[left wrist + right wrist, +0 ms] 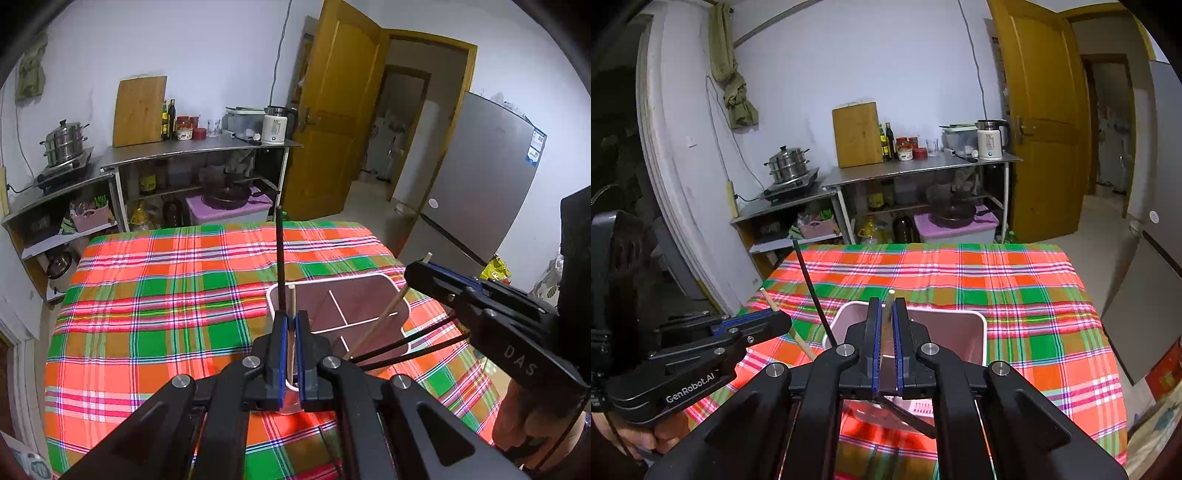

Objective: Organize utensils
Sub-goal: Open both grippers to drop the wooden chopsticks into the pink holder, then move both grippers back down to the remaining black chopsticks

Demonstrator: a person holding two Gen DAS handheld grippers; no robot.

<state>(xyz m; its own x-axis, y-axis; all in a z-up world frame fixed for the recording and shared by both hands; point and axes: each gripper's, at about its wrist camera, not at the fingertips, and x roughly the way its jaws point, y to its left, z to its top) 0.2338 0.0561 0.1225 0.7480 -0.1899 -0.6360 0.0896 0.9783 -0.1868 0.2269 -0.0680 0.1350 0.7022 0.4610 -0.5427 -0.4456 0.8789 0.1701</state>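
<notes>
A pink-brown utensil holder (369, 295) with white dividers stands on the plaid tablecloth (166, 295); it also shows in the right wrist view (960, 332). My left gripper (291, 317) is shut on a wooden chopstick (291, 306) and a black chopstick (280, 258), held upright over the holder's near left corner. My right gripper (886, 325) is shut on a wooden chopstick (889, 299) above the holder; in the left wrist view this gripper (421, 269) slants the wooden chopstick (384, 317) into a compartment. Two black chopsticks (406, 343) lean in the holder.
A steel kitchen counter (184, 151) with a cutting board (138, 110), bottles, kettle and steamer pot stands beyond the table. A wooden door (340, 122) is open at the back. A grey fridge (480, 177) stands to the right.
</notes>
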